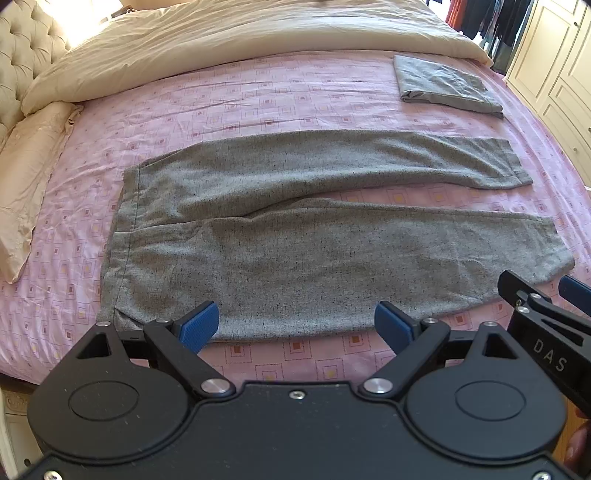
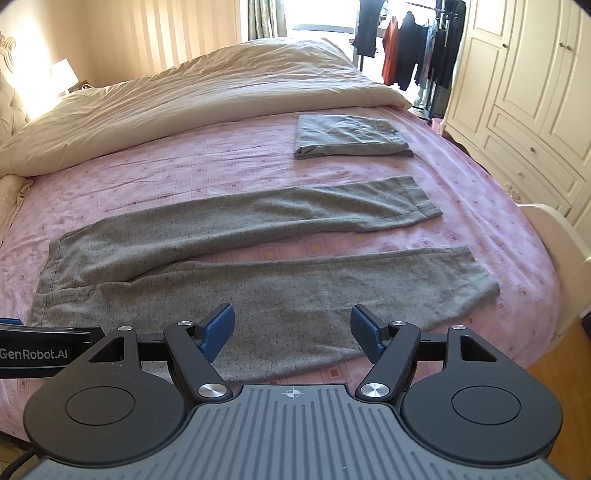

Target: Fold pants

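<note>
Both grippers, left (image 1: 295, 325) and right (image 2: 291, 328), hover with jaws apart over flat grey pants (image 1: 295, 236); folded pants (image 1: 443, 83) at 1 o'clock, duvet (image 1: 221, 40) at 12.

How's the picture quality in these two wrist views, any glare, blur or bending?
Left wrist view: sunlight blows out the headboard corner at the top left; fisheye bows the bed's edges. Right wrist view: glare at the window, wardrobe lines curve. The pants are sharp in both.

The pants (image 1: 295, 229) were speckled grey, the sheet (image 1: 258, 96) pink with small squares, the duvet (image 2: 207, 88) cream.
</note>
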`<action>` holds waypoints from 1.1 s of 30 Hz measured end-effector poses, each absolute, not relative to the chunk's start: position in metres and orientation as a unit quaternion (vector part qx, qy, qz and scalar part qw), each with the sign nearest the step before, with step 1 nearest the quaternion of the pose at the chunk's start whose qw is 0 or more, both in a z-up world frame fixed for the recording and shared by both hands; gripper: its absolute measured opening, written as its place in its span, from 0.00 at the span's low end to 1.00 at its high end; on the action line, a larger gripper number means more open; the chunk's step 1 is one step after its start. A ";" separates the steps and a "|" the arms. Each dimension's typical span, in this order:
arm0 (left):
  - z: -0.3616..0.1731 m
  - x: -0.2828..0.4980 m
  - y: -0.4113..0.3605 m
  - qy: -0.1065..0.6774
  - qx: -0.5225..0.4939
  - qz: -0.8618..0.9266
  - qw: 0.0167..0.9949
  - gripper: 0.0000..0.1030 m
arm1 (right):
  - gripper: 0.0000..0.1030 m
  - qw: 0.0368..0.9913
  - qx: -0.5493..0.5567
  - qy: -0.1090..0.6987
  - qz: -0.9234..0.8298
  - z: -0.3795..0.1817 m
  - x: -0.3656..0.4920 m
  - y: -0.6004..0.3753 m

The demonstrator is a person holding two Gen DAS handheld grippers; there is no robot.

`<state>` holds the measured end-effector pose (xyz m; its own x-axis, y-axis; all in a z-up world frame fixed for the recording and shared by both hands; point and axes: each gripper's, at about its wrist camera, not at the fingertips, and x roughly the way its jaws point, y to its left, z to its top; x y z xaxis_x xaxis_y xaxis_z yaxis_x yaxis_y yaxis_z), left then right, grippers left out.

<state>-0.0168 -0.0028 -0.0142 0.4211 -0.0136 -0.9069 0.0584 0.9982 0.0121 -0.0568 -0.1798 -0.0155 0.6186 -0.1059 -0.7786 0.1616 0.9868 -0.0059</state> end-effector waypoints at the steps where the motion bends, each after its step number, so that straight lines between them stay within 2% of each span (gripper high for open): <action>1: -0.014 -0.016 -0.003 0.538 0.021 -0.021 0.842 0.89 | 0.66 0.899 0.032 0.431 -0.074 -0.016 -0.056 -0.179; 33: -0.022 -0.018 -0.004 0.551 0.018 -0.014 0.834 0.89 | 0.66 0.893 0.029 0.444 -0.065 -0.019 -0.050 -0.178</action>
<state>-0.0176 -0.0040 -0.0219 0.3919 -0.0036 -0.9200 0.0426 0.9990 0.0143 -0.0504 -0.1777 -0.0193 0.5967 -0.0902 -0.7974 0.1424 0.9898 -0.0054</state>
